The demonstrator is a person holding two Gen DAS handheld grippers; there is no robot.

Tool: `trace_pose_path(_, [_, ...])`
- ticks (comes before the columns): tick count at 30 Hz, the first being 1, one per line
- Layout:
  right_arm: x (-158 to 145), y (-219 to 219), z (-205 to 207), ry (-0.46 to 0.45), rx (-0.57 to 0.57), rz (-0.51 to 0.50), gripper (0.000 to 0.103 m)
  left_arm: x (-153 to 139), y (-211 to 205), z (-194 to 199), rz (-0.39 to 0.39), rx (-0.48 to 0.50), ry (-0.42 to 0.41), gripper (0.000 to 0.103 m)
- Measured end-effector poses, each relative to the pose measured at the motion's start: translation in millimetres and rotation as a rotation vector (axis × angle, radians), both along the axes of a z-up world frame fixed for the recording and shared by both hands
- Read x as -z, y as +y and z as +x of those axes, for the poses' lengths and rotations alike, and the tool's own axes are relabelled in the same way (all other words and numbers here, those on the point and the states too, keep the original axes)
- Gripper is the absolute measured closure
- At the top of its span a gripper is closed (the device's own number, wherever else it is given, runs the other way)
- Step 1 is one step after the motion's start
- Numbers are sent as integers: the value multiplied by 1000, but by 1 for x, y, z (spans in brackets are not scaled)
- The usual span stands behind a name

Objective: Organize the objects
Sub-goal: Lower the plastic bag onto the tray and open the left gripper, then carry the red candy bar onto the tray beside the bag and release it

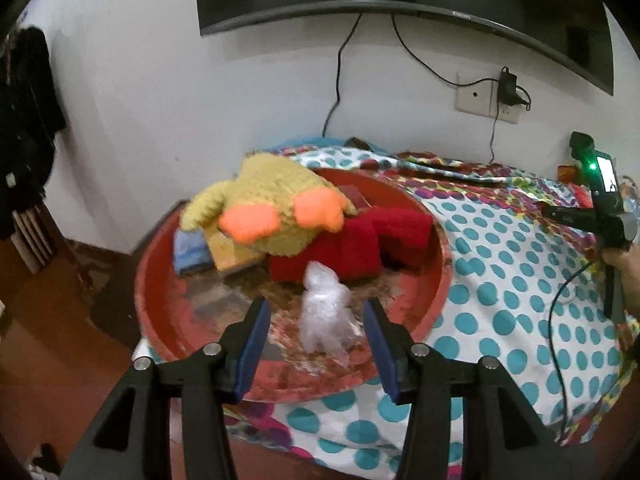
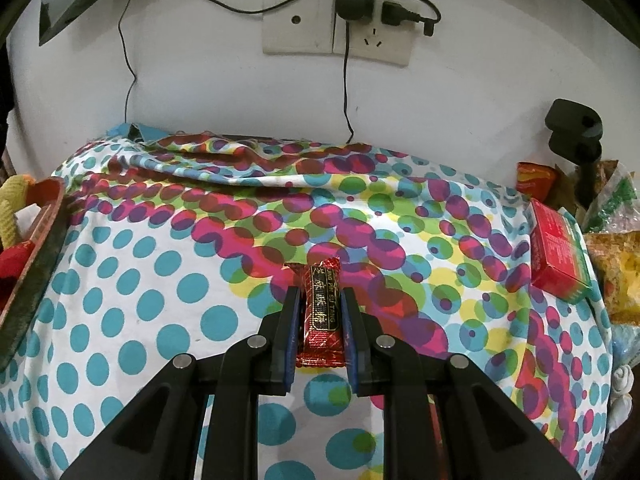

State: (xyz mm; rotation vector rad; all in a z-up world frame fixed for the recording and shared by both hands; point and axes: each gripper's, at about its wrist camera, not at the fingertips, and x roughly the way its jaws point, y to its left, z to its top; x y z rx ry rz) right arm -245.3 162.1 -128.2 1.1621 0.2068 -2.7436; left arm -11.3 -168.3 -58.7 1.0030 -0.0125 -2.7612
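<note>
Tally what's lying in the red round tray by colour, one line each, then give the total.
In the red tray, left wrist view:
Yellow: 2, the knitted duck toy and a flat yellowish block under it
Red: 1, the knitted red piece
Blue: 1, the folded blue cloth
Clear: 1, the crumpled plastic bag
Dark red: 1, a small box behind the duck
Total: 6

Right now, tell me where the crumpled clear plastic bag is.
In the left wrist view, the crumpled clear plastic bag lies at the near side of the red tray, between the open left gripper fingers, just before the red cloth.
</note>
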Motion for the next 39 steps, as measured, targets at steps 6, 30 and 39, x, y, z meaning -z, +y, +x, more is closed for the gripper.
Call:
trace_pose_path(6, [2,-1,-2,-8,21,29,84,-4,-20,3,28,-46,13,52])
trace_pose_path(30, [-52,-69,29,46,-123,-64,84,-5,-74,10,79,-236,7,51])
trace_pose_path(39, [-79,-201,89,-11,-435,-123,84,-9,-88,15,115,-262,10,51])
